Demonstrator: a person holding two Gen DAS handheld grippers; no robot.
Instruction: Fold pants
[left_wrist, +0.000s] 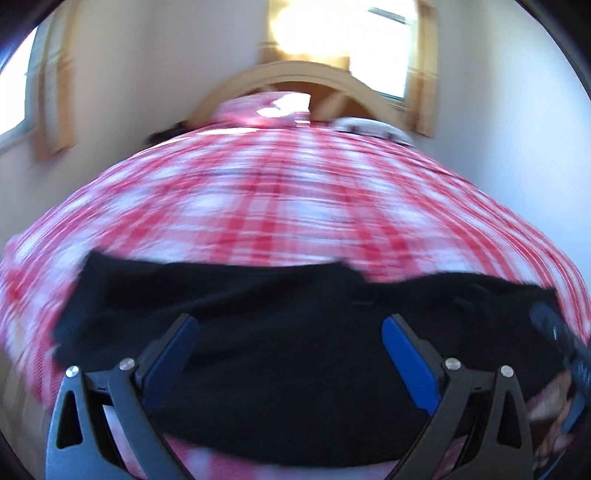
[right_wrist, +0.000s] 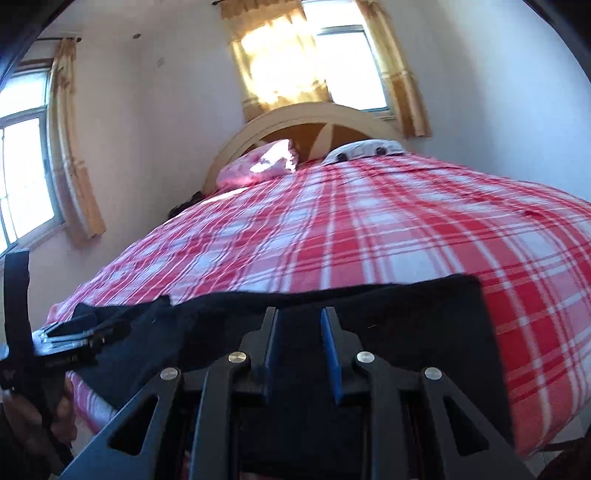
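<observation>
Black pants (left_wrist: 280, 332) lie across the near end of a bed with a red and white plaid cover (left_wrist: 280, 199). My left gripper (left_wrist: 290, 326) is open wide just above the pants, with nothing between its blue pads. In the right wrist view the pants (right_wrist: 406, 317) spread across the near edge. My right gripper (right_wrist: 299, 321) hovers over them with its jaws partly open and a narrow gap; black cloth lies beneath, not clamped. The left gripper also shows at the left edge of the right wrist view (right_wrist: 77, 332). The right gripper shows at the right edge of the left wrist view (left_wrist: 561, 350).
A wooden headboard (right_wrist: 306, 122) and a pink pillow (right_wrist: 258, 162) stand at the far end, with a white pillow (right_wrist: 365, 149) beside it. Curtained windows (right_wrist: 306, 62) are behind and to the left. The bed's edge drops off at the left and near side.
</observation>
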